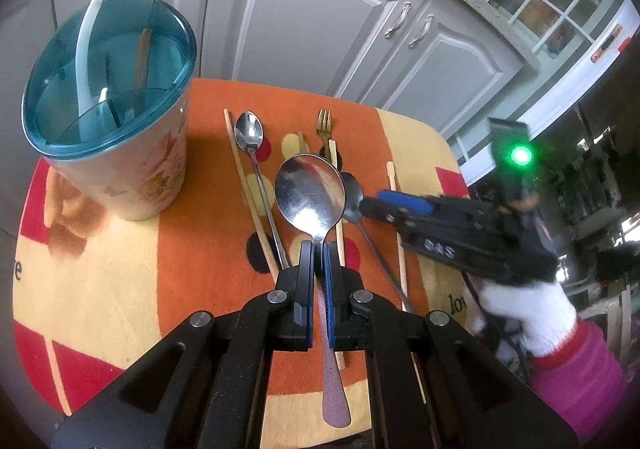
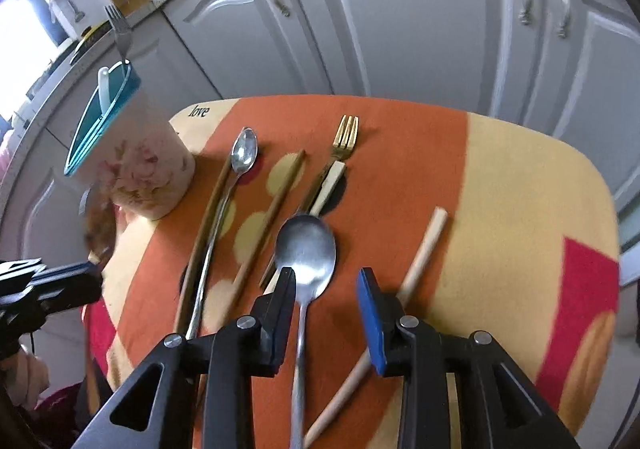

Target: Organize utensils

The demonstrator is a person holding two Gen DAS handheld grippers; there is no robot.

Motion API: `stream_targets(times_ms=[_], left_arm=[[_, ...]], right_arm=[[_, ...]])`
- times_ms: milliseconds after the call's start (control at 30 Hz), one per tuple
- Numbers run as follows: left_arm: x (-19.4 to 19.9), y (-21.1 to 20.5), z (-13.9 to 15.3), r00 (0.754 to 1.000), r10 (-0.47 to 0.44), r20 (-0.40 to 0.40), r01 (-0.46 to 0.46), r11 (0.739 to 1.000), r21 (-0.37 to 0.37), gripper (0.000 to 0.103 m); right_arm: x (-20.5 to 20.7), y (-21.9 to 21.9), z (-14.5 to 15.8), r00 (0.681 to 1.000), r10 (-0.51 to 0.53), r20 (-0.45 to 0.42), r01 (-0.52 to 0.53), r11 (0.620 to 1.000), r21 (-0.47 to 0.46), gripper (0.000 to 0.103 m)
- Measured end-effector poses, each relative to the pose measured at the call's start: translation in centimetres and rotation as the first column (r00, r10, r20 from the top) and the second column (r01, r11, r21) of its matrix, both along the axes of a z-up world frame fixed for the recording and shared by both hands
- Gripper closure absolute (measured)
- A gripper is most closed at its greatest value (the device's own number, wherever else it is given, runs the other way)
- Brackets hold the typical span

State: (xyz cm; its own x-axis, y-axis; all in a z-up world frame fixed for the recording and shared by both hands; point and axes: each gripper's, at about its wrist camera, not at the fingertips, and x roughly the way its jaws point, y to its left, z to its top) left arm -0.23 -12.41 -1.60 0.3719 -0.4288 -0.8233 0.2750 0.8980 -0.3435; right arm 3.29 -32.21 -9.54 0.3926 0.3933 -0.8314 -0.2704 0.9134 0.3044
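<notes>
A: Grey kitchen cabinets behind, and a small worktop (image 2: 520, 177) under an orange patterned cloth. Why's the big spoon (image 1: 310, 197) up off it?

B: The left gripper (image 1: 318, 249) has its jaws closed on the neck, bowl forward, likely bound for the holder (image 1: 116, 153) at far left.

A: What's in there?

B: A white ladle handle, a fork, something wooden. I can't tell which compartment each is in.

A: And the right gripper (image 2: 328, 281)?

B: Jaws apart astride a long-handled spoon (image 2: 306, 249) on the cloth, not pressing it. A gold fork (image 2: 345, 137) and chopsticks (image 2: 420, 253) lie around it.

surface: orange patterned cloth (image 2: 400, 153) | on it: floral holder (image 2: 148, 177), spoons (image 2: 245, 151), gold fork (image 2: 345, 137), chopsticks (image 2: 424, 249)
</notes>
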Motion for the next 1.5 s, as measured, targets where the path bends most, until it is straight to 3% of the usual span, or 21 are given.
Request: stream_targets(times_ms=[200,333,467,700,833,1033,1100,1267,1400,1433,1500], left_arm=[[0.4,-0.3,0.1,1.0,0.011,-0.006,-0.011,1.0,0.002,0.1],[0.6,-0.3,-0.1,1.0,0.013,-0.015,-0.013,1.0,0.002,0.1],[0.7,-0.4,-0.5,0.999,0.014,-0.029,-0.014,1.0,-0.003,0.1],[0.6,-0.4,-0.7,0.999,0.007,-0.034,-0.007,1.0,-0.013,0.1],[0.7,-0.4,-0.7,0.999,0.013,-0.039,-0.013,1.0,-0.014,0.1],[0.6,-0.3,-0.6,0.999,0.019,-0.039,-0.019,1.0,-0.008,0.1],[0.6,-0.3,-0.6,0.999,0.02,-0.04,-0.02,1.0,-0.007,0.1],[0.5,-0.3,-0.9,0.999,0.021,-0.048,-0.022,1.0,-0.004,0.1],[0.6,-0.5,-1.0,0.998,0.02,-0.055,-0.02,1.0,-0.006,0.1],[0.6,-0.6,-0.9,0.998,0.017,-0.053,-0.017,1.0,-0.005,0.1],[0.6,-0.5,-0.8,0.999,0.016,-0.051,-0.017,1.0,-0.006,0.1]], right_arm=[[2.2,1.0,-0.9,0.99,0.133,0.05,-0.135,0.99,0.047,0.073],[2.6,0.2,-0.8,0.987,0.157,0.025,-0.159,0.98,0.121,0.095],[1.3,-0.8,-0.1,0.987,0.159,0.005,-0.157,0.976,0.153,0.1],[-2.1,-2.5,-1.2,0.981,0.15,-0.127,-0.123,0.972,0.2,0.101],[-2.2,-2.7,-1.7,0.98,0.16,-0.121,-0.133,0.969,0.206,0.097],[-1.1,-2.4,-2.5,0.972,0.209,-0.106,-0.172,0.943,0.285,0.096],[-0.7,-2.2,-2.5,0.969,0.224,-0.101,-0.184,0.934,0.307,0.092],[-0.5,-0.9,-1.6,0.954,0.294,-0.063,-0.266,0.922,0.282,0.07],[-0.3,0.6,-1.4,0.941,0.336,-0.032,-0.321,0.92,0.223,0.073],[-0.3,0.7,-1.5,0.939,0.341,-0.037,-0.326,0.922,0.208,0.087],[-0.8,0.9,-1.4,0.937,0.347,-0.041,-0.334,0.923,0.191,0.092]])
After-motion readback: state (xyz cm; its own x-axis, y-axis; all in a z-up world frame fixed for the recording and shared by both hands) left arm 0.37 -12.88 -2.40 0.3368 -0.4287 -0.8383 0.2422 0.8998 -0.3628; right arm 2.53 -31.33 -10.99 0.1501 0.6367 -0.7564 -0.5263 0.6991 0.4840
